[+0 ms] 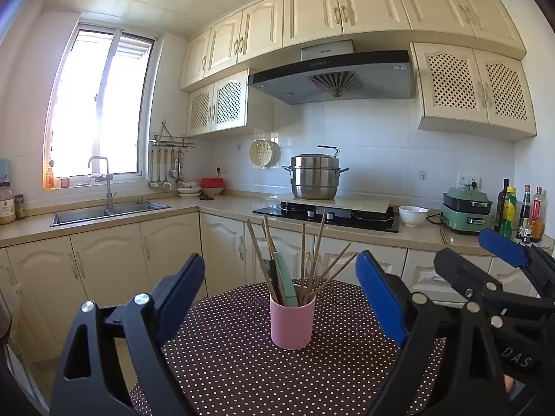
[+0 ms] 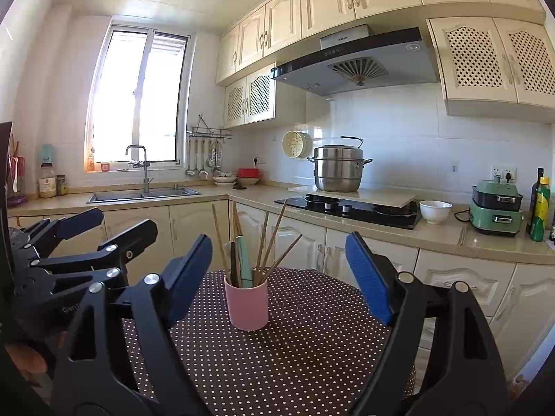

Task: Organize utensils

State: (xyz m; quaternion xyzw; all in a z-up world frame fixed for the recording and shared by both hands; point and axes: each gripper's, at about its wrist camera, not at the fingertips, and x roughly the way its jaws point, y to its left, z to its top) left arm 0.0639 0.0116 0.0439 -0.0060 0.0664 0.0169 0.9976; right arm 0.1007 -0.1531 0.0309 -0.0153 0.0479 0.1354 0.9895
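Standing upright at twelve o'clock, the pink cup [image 1: 292, 320] gathers chopsticks [image 1: 312, 260], so both left gripper [image 1: 281, 298] and right gripper [image 2: 277, 277] gape empty.

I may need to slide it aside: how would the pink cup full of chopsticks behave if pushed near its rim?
The pink cup is tall and narrow, so it would probably tip rather than slide. The chopsticks lean far above its rim, likely making it top-heavy. The dotted tablecloth may grip its base.
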